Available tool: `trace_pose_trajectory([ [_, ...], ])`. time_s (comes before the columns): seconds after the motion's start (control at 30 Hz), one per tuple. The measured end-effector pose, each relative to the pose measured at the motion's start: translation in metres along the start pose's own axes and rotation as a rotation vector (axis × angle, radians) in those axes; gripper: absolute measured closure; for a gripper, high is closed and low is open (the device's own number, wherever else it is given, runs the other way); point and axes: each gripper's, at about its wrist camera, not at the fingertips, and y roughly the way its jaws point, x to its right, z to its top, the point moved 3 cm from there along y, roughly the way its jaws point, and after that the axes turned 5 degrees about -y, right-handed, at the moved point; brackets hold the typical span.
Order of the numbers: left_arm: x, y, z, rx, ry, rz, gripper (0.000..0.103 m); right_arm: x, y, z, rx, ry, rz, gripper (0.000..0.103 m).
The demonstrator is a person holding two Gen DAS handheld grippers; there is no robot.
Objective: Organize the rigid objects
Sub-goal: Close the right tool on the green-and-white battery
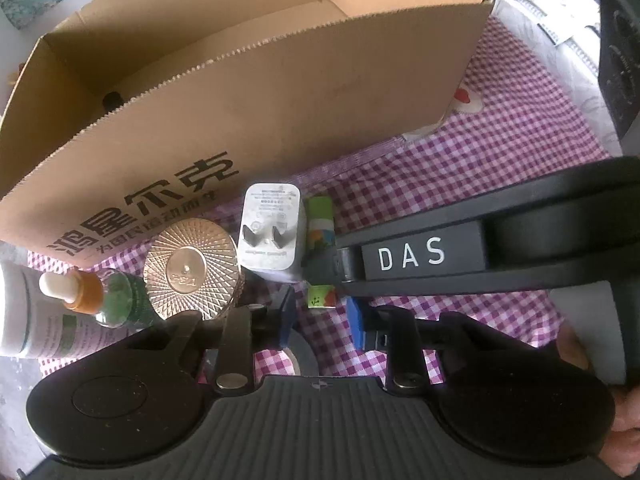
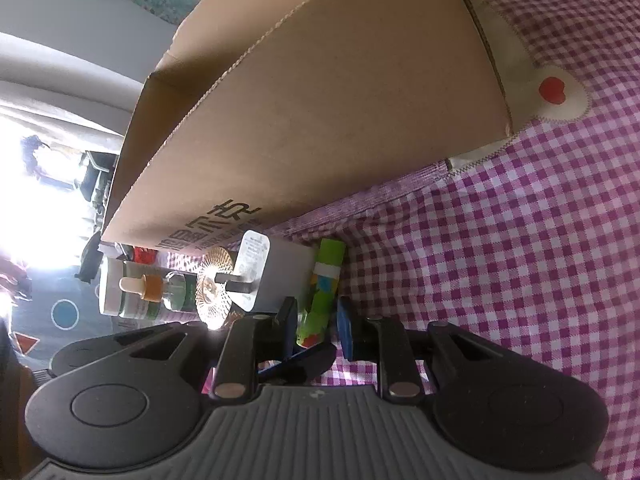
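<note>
A green glue-stick tube (image 1: 318,216) lies on the purple checked cloth (image 1: 460,184) beside a white charger plug (image 1: 268,232). My right gripper (image 2: 316,326) reaches in from the right in the left wrist view and is shut across the tube (image 2: 322,292) near its middle. My left gripper (image 1: 320,316) hangs just over the tube's near end. Its blue pads (image 1: 286,312) stand a little apart on either side, and I see a gap to the tube. A roll of dark tape (image 1: 302,356) lies under it. The open cardboard box (image 1: 280,92) stands right behind.
Left of the plug stand a gold-lidded jar (image 1: 192,268), a dropper bottle (image 1: 100,296) and a white bottle (image 1: 24,312) on its side. A black device (image 1: 620,48) sits at the far right. Bare checked cloth spreads to the right of the tube.
</note>
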Motion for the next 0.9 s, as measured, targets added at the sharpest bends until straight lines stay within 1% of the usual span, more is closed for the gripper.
trace_pose_trajectory([
  [0.13,0.000,0.003,0.001,-0.003,-0.009,-0.001,0.079,0.002,0.000,0.000,0.000,0.005,0.012,0.081],
  [0.27,0.002,0.003,0.000,-0.001,-0.011,-0.010,0.087,0.005,-0.003,0.000,-0.003,0.013,0.020,0.082],
  [0.3,0.004,0.003,0.000,0.000,-0.007,-0.008,0.087,0.005,-0.004,0.000,-0.002,0.014,0.020,0.082],
  [0.37,0.007,0.003,-0.001,0.006,0.005,0.000,0.087,0.006,-0.005,0.000,-0.001,0.018,0.022,0.082],
  [0.57,0.012,0.001,-0.009,0.004,0.014,-0.022,0.087,0.010,-0.012,-0.001,-0.009,0.025,0.024,0.083],
  [0.73,0.012,-0.004,-0.015,0.001,0.003,-0.060,0.087,0.013,-0.016,-0.004,-0.021,0.036,0.029,0.083],
  [0.9,0.010,-0.006,-0.016,0.005,-0.005,-0.078,0.084,0.013,-0.018,-0.002,-0.031,0.039,0.036,0.081],
])
